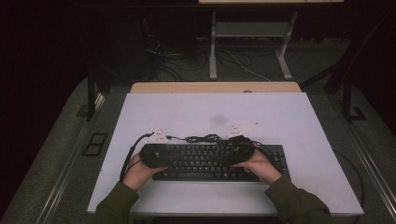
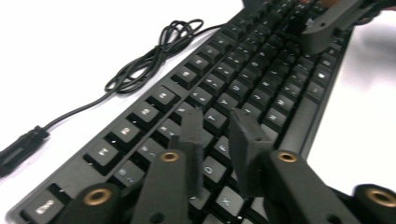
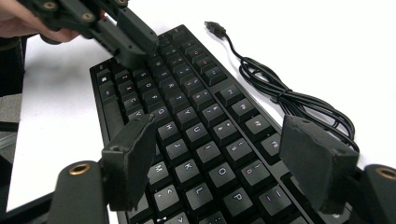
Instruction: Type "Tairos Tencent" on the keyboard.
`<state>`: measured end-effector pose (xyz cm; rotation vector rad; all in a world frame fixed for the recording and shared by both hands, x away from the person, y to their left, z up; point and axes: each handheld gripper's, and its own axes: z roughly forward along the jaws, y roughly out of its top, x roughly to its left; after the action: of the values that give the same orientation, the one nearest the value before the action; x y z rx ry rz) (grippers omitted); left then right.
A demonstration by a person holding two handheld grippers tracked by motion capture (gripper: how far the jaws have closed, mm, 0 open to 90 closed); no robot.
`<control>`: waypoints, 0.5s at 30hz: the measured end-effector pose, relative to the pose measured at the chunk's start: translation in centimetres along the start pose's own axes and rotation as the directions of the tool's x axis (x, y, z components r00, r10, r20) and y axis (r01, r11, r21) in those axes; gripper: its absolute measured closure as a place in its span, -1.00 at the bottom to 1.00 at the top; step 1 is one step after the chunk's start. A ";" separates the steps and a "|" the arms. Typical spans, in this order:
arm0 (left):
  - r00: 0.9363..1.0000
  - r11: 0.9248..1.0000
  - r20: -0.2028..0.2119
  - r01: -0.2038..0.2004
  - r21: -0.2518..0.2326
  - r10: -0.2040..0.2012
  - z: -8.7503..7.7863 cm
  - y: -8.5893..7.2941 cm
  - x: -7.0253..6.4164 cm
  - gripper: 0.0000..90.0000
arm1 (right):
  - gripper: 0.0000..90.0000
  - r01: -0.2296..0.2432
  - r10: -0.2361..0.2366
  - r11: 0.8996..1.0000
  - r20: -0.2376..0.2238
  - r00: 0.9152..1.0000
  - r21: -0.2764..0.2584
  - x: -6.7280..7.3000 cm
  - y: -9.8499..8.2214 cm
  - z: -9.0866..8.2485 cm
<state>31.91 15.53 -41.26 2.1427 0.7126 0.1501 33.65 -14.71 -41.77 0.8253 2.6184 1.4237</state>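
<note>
A black keyboard lies near the front edge of the white table. Its cable is coiled just behind it. My left gripper hovers over the keyboard's left end, my right gripper over the right half. In the left gripper view the left gripper stands just above the keys, its jaws a narrow gap apart with nothing between them. In the right gripper view the right gripper has its jaws wide apart above the keys, holding nothing. The other gripper hangs over the far keys.
The coiled cable ends in a loose USB plug on the bare white surface behind the keyboard. A wooden desk edge borders the table's back. Beyond it are a desk frame and floor cables.
</note>
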 end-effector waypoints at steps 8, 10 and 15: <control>1.000 1.000 -0.016 0.020 0.011 -0.020 0.5 0.0 0.8 0.99 | -0.40 -0.002 0.002 1.000 -0.001 1.000 0.000 0.0 0.0 0.0; 1.000 1.000 -0.016 0.020 0.018 -0.020 0.8 0.0 0.7 0.99 | -0.40 -0.002 0.002 1.000 -0.001 1.000 0.000 0.0 0.0 0.1; 1.000 0.999 -0.024 0.011 0.039 -0.010 1.2 0.0 0.9 0.99 | -0.40 0.002 -0.002 1.000 -0.001 1.000 0.002 0.0 0.0 0.1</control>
<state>33.06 15.19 -42.18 2.1770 0.7464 0.1577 33.65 -14.63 -41.82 0.8215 2.6215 1.4218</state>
